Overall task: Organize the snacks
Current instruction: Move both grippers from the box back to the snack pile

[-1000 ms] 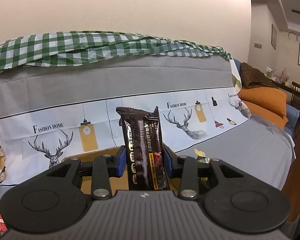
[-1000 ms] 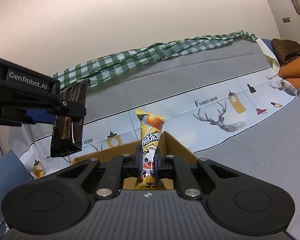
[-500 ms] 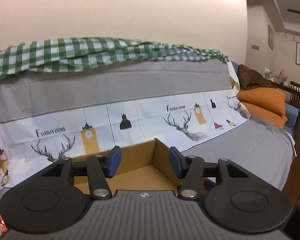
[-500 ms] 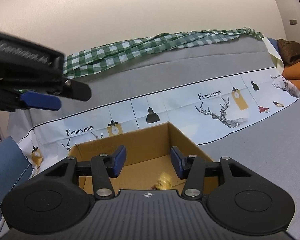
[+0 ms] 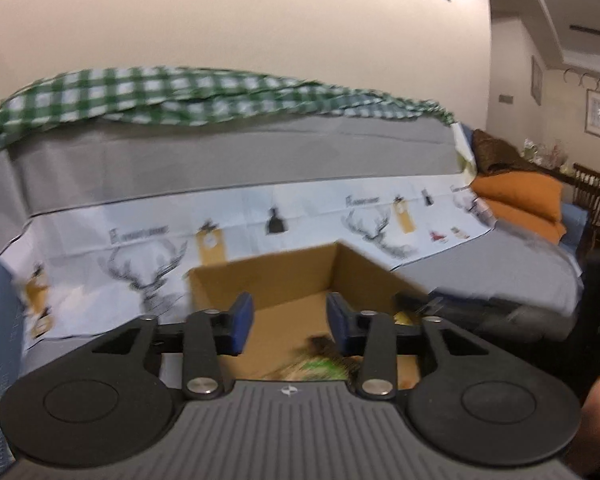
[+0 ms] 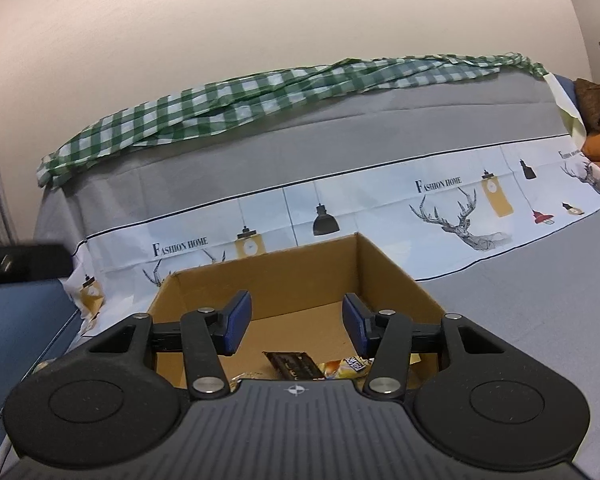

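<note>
An open cardboard box (image 6: pixel 280 276) stands on the covered sofa seat in front of both grippers. In the right wrist view a dark brown snack packet (image 6: pixel 292 364) and a yellow packet (image 6: pixel 344 366) lie on its floor. My right gripper (image 6: pixel 296 316) hangs open above them with nothing between its blue pads. In the blurred left wrist view the box (image 5: pixel 284 276) is ahead, with a blurred green packet (image 5: pixel 320 364) inside. My left gripper (image 5: pixel 288 312) is over the box's near left part. Its jaws are closing with nothing between them.
A green checked cloth (image 6: pixel 260 100) lies along the sofa back, above a grey cover with a deer print (image 6: pixel 460 220). Orange cushions (image 5: pixel 520 196) and a wooden chair (image 5: pixel 596 196) are at the right. A blue surface (image 6: pixel 16 340) lies left of the box.
Both grippers let go of their packets, the dark one on the left and the yellow one on the right; both now lie in the box. The left gripper moved left and down.
</note>
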Demonstrator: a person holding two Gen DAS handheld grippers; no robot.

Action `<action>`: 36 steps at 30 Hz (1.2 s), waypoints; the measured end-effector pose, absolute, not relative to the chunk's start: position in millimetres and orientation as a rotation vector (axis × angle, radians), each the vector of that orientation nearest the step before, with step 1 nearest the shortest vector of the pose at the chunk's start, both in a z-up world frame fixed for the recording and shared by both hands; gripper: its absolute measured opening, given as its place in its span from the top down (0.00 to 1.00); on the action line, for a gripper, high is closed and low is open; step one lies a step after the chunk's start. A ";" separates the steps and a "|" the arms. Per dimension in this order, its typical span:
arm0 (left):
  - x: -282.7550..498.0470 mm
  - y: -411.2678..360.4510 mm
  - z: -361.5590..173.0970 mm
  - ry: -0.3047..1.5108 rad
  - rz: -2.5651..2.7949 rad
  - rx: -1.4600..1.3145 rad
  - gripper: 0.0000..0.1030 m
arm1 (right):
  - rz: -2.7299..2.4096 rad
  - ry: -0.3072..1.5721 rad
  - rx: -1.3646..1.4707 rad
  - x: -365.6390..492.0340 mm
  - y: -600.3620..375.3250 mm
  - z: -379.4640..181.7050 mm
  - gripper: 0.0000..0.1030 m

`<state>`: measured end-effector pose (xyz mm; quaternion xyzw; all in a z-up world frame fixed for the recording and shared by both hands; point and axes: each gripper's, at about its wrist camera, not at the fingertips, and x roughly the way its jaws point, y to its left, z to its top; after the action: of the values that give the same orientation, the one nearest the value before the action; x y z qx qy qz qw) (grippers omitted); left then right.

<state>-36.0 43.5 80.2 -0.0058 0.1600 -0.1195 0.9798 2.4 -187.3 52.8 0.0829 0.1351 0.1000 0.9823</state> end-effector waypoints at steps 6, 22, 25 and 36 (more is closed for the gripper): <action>-47.7 117.3 31.6 0.417 -0.156 -0.033 0.87 | 0.214 0.281 0.127 -4.8 -176.9 53.4 0.51; -37.5 225.2 -17.6 0.561 0.036 -0.432 0.91 | 0.425 0.226 -0.054 -40.1 -93.0 60.6 0.81; -35.4 223.7 -17.3 0.561 0.047 -0.443 0.91 | 0.531 0.204 -0.075 -56.9 -68.1 59.1 0.81; -29.0 222.1 -21.4 0.590 0.080 -0.425 0.90 | 0.731 0.374 -0.214 -46.9 19.0 12.6 0.80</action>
<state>-29.0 222.1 -21.4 -0.2080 0.2886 0.0391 0.9338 -46.9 19.0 12.6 -0.1036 0.1815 0.3548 0.9113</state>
